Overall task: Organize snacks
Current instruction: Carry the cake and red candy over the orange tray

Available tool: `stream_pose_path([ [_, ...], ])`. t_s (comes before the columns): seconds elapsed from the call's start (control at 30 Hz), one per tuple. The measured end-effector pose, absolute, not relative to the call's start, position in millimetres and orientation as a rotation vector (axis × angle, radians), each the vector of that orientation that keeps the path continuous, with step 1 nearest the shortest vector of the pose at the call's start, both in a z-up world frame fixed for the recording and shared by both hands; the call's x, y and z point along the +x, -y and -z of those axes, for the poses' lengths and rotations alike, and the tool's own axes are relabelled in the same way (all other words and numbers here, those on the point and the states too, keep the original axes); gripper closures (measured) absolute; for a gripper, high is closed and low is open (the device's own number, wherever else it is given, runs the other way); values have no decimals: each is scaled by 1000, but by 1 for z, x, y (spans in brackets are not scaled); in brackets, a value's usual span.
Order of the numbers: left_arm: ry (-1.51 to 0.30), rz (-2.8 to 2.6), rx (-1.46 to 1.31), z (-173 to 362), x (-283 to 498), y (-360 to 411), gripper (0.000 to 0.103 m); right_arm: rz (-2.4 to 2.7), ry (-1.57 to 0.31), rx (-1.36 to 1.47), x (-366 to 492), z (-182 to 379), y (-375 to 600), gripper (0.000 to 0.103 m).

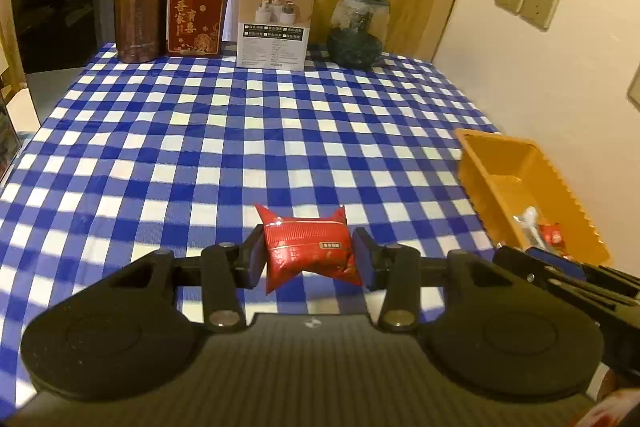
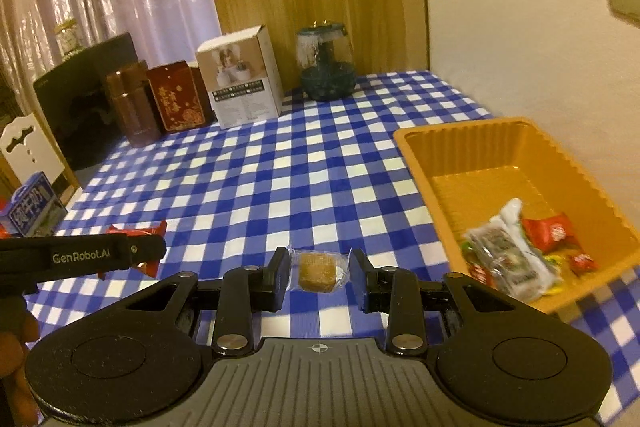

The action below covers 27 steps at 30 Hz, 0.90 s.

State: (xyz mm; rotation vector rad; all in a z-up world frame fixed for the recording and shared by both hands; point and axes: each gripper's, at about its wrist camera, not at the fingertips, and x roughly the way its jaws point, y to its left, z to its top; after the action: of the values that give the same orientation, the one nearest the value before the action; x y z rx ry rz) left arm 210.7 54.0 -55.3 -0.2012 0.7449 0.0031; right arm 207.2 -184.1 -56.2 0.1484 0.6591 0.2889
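So the red snack packet (image 1: 310, 247) is pinched in the left gripper (image 1: 308, 255), up off the checked tablecloth (image 1: 240, 131), left of the orange tray (image 2: 500, 163). Right gripper (image 2: 319, 273) is tilted down, clamped on a clear-wrapped brown cake (image 2: 317, 271) just beside that tray, which has wrapped snacks (image 2: 516, 247) inside.

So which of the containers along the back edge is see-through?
The glass jar, rightmost in the row by the wooden panel. Its dark contents show through the wall; the white box, red box and brown canister are all opaque.
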Motion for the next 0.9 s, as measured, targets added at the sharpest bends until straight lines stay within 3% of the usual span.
stream_pose_path([
  [0.4, -735, 36, -195, 32, 155, -25, 62, -262, -633, 159, 157, 33, 217, 70],
  [0.9, -717, 171, -162, 12, 154, 38, 62, -147, -614, 189, 142, 22, 279, 70],
])
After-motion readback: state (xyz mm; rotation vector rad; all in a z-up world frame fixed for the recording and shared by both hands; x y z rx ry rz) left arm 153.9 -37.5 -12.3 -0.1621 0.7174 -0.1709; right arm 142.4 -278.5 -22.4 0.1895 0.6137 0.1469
